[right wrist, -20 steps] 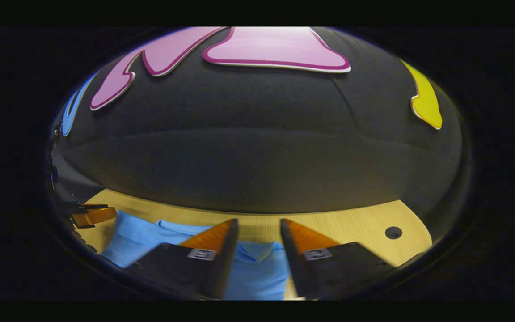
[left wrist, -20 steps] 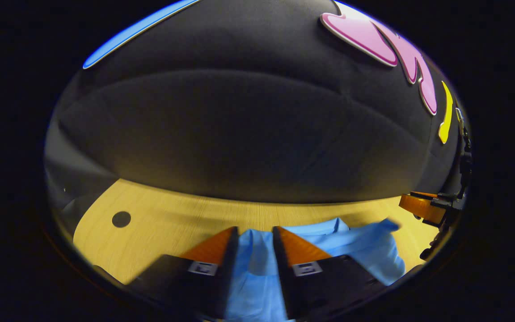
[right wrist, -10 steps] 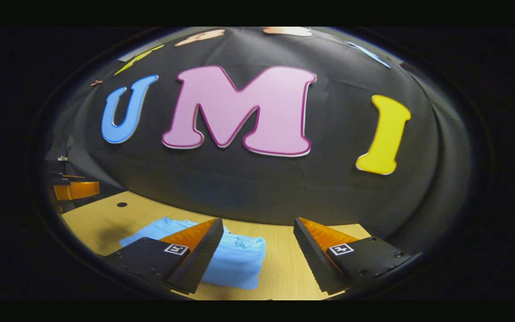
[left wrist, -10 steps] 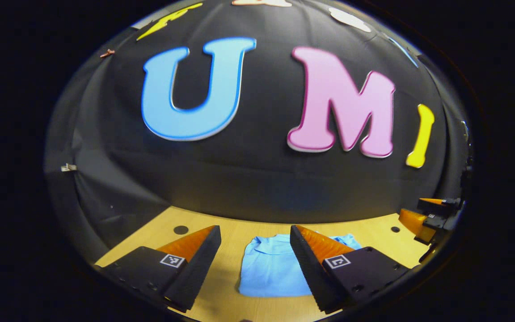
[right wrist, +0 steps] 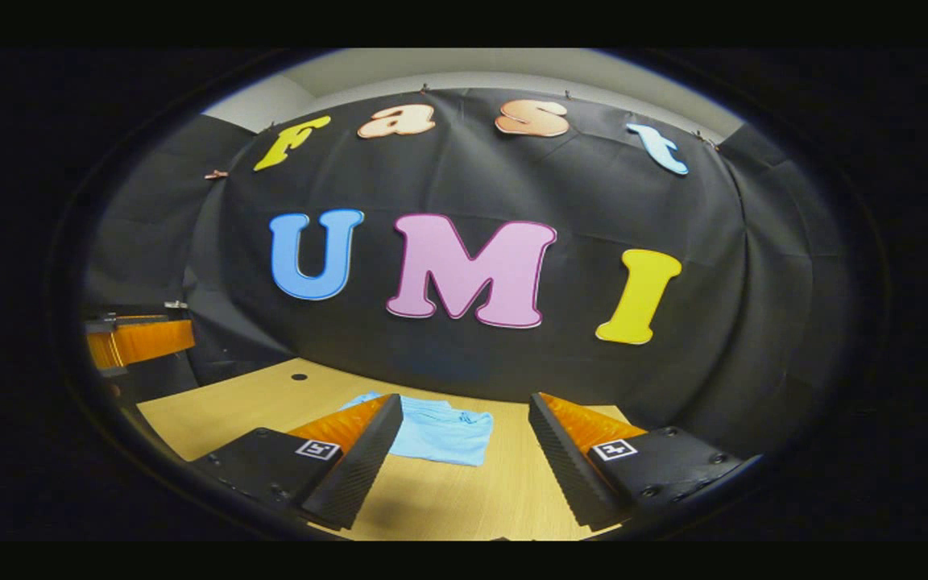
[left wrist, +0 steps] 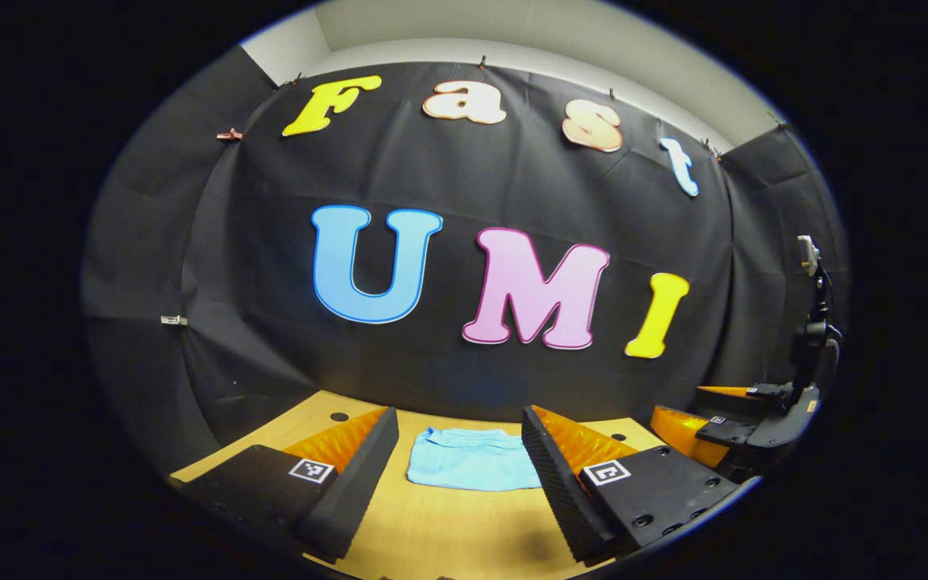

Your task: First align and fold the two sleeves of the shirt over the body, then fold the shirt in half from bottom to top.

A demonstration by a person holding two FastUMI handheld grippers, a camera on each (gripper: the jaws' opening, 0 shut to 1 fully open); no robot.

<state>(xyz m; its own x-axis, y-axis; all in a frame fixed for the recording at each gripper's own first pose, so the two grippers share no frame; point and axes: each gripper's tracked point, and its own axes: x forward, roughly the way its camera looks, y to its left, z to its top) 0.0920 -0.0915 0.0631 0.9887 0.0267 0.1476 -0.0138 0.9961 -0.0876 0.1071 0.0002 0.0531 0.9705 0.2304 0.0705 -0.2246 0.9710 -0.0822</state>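
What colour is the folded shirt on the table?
Plain light blue shirt; clearest in the left gripper view.

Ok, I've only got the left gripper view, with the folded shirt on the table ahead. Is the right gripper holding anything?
Observer: No. In the right gripper view the right gripper has its fingers wide apart, with bare table between them.
Operator: Where's the shirt from there?
Observer: The shirt lies ahead and to the left, partly behind one finger, untouched.
Operator: And my gripper?
Observer: The left gripper sits at that view's left edge, clear of the shirt.
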